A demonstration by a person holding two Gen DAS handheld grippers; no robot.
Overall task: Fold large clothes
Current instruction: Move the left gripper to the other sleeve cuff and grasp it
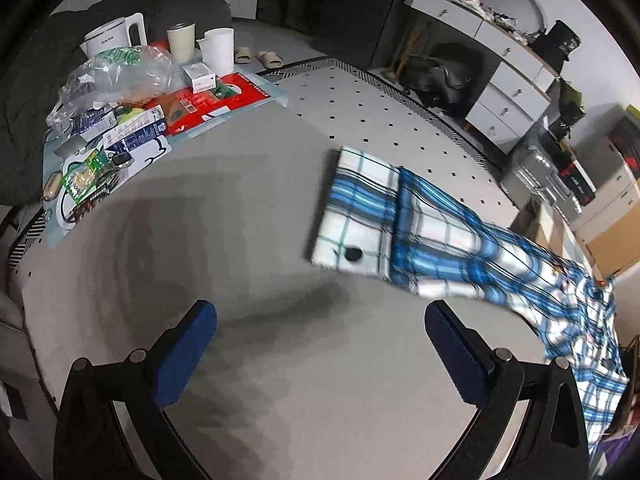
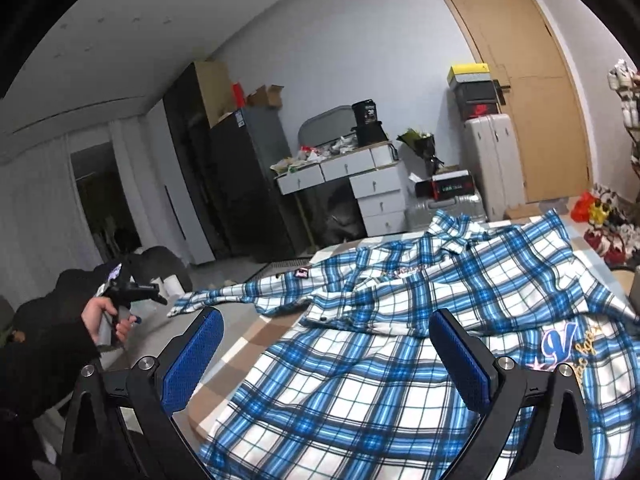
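A blue and white plaid shirt lies spread over a bed with a brown checked cover, its collar at the far side and one sleeve stretched out to the left. My right gripper is open and empty, hovering just above the shirt's near part. In the left wrist view the sleeve and its buttoned cuff hang out over the grey carpet. My left gripper is open and empty, above the carpet, short of the cuff. The left gripper also shows in the right wrist view, held in a hand.
A pile of boxes, bags, cups and a white kettle sits on the floor at the left. A white drawer desk, suitcases, a black fridge and a wooden door stand behind the bed.
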